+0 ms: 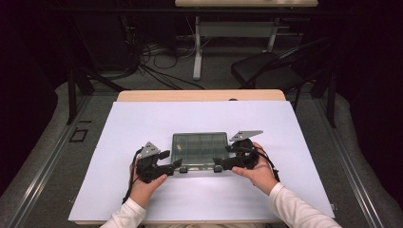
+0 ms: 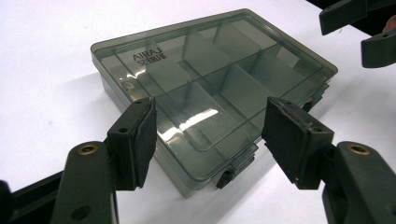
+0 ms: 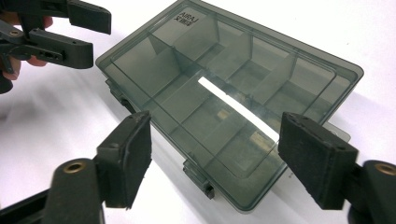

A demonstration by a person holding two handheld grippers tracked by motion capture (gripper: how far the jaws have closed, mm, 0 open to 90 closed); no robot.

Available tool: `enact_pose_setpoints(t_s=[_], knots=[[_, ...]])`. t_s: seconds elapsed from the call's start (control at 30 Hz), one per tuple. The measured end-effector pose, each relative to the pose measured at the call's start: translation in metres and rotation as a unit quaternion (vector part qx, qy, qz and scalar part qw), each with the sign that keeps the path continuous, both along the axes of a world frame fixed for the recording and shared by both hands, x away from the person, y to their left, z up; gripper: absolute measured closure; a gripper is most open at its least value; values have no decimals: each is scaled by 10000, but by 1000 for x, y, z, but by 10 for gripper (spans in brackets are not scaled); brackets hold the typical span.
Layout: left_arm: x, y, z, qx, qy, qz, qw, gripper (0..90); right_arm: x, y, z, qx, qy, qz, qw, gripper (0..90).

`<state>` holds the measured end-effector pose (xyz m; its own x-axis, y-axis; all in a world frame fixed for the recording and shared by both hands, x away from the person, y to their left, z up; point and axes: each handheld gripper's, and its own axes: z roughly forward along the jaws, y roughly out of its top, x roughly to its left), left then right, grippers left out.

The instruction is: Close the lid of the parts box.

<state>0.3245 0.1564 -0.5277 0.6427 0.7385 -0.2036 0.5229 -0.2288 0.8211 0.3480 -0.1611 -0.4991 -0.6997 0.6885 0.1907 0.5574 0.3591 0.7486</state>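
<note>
Two grippers, left gripper (image 1: 177, 165) and right gripper (image 1: 219, 166), at near corners of smoky plastic compartment box (image 1: 199, 147), lid down, mid-sheet on white board (image 1: 142, 123); bare board all around. Latches partly hidden behind jaws. Both jaw pairs spread, pinching nothing, clear of box.

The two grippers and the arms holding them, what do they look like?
Both the left gripper and the right gripper are black, each with two jaws ending in flat rectangular pads and brass-coloured pivot pins. A grey three-cornered plate tops each, and a black cable trails from the left one. The person wears white long sleeves.
</note>
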Motion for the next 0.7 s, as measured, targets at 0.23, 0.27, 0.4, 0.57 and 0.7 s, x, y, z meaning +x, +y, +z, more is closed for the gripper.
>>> enact_pose_setpoints(t_s=[0.23, 0.27, 0.4, 0.57, 0.7], knots=[[-1, -3, 1, 66, -88, -37, 9999, 222, -8, -10, -3, 310, -108, -208, 9992, 193], [-1, -4, 1, 60, -98, -34, 9999, 211, -10, -12, -3, 320, -149, -245, 9991, 186], [0, -5, 0, 49, -72, -30, 10000, 156, -16, -20, -5, 321, -352, -411, 9980, 155], [0, -6, -1, 101, 20, -63, 9999, 152, -25, -30, -11, 317, -445, -664, 9963, 147], [-1, -6, 0, 95, 11, -81, 9999, 145, -30, -39, -15, 312, -514, -869, 9944, 147]])
